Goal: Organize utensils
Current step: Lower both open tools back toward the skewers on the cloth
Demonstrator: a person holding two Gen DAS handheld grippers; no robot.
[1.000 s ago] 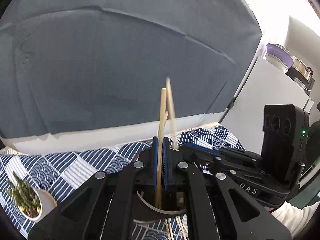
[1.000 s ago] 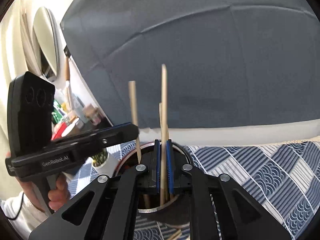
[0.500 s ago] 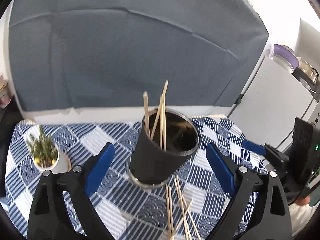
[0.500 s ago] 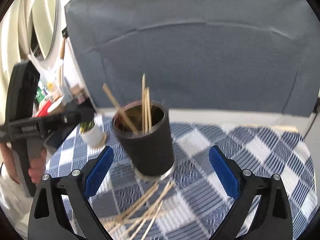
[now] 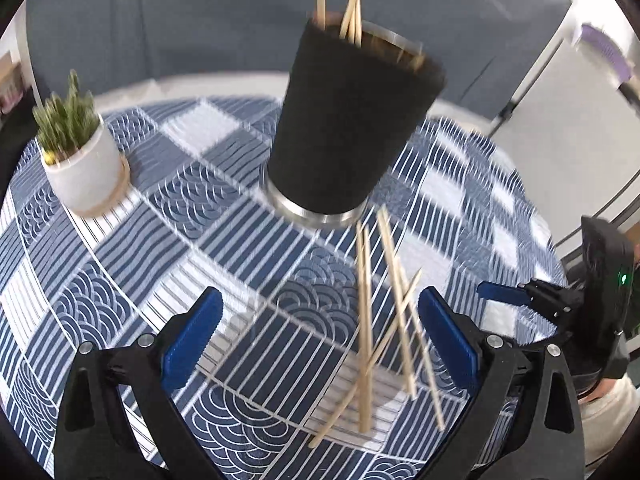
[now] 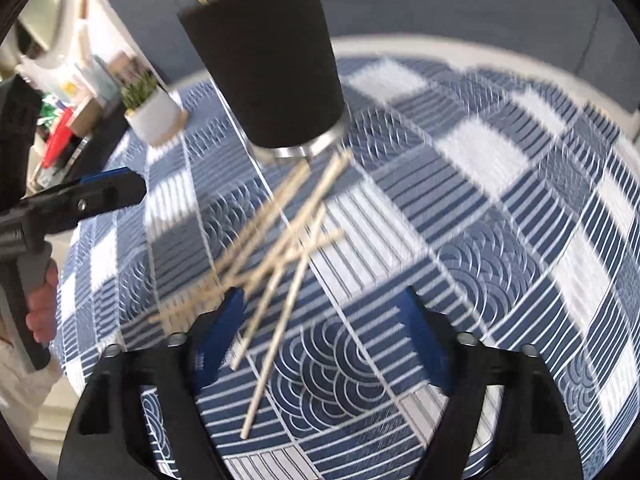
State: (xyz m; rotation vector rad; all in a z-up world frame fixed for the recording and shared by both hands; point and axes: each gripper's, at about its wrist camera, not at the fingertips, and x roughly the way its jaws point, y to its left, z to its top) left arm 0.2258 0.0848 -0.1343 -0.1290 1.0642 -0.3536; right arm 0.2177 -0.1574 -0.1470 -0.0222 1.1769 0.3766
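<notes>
Blue-and-white patterned cloth covers the surface (image 5: 120, 264), where loose chopsticks (image 5: 374, 312) lie crossed just in front of the black cup (image 5: 348, 120). They look light, stiff and smooth, best pinched mid-length one at a time. Left claw (image 5: 316, 344) and right claw (image 6: 320, 336) hover above them, angled down, both spread wide and empty.

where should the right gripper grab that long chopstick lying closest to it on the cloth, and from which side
Judging by its pose, take the long chopstick near its lower half, which lies alone on the tablecloth; its upper end runs into the crossed pile. Bring the open right gripper straight down from above, fingers straddling the thin shaft crosswise.
</notes>
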